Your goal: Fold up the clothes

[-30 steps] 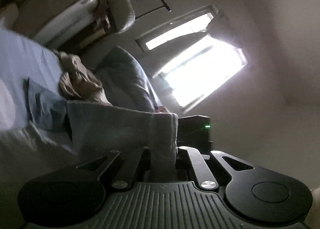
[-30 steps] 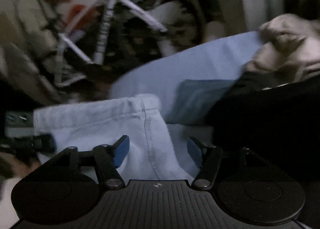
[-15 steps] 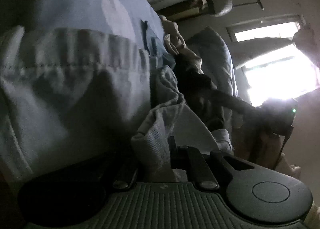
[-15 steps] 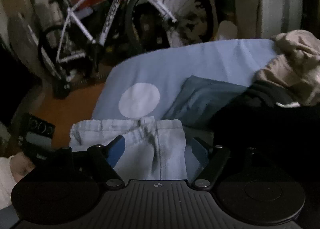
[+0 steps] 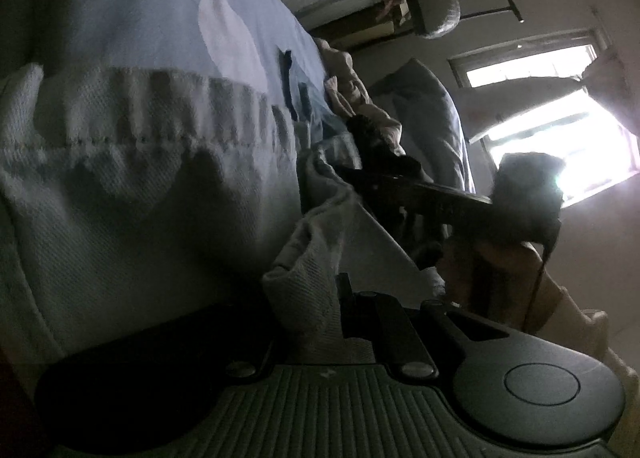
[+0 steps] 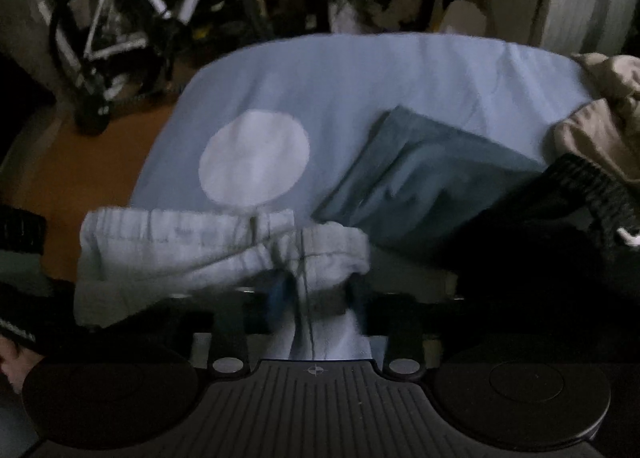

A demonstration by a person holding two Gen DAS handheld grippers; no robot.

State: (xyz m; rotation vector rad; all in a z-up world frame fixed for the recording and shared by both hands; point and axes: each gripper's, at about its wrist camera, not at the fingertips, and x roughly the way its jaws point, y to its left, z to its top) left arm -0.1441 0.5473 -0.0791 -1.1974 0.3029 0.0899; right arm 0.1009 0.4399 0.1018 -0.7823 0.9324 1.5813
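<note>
**Both grippers on the waistband: keep it level and taut**

While I hold the pale grey sweatpants [image 6: 224,246] by their elastic waistband, both ends are pinched. My right gripper [image 6: 316,298] is closed on a bunched part of the band near the centre seam, with cloth pushed up between its jaws, and my left gripper [image 5: 320,306] is clamped on a fold of the same ribbed fabric, the rest of the garment spreading wide across the left wrist view. The sweatpants sit at the near edge of the bed [image 6: 360,74], over the light blue sheet with its white round patch [image 6: 254,158]. A folded teal garment [image 6: 432,174] lies just beside them on the sheet, and a black garment [image 6: 560,242] and a beige heap [image 6: 600,114] crowd the right side.

I judge the step in hand to be carrying or laying the waistband out over the sheet so the legs can be squared. Whether this is the spreading before a fold or a fold being brought over, I cannot tell; the legs are out of sight below the grippers.

To do it well, I would keep both grippers at one height and draw them gently apart, so the band stretches straight instead of sagging between them. The right gripper's bite looks bunched, so a crooked edge is a risk. I would steer clear of the teal garment, so its fold is not dragged open.
</note>
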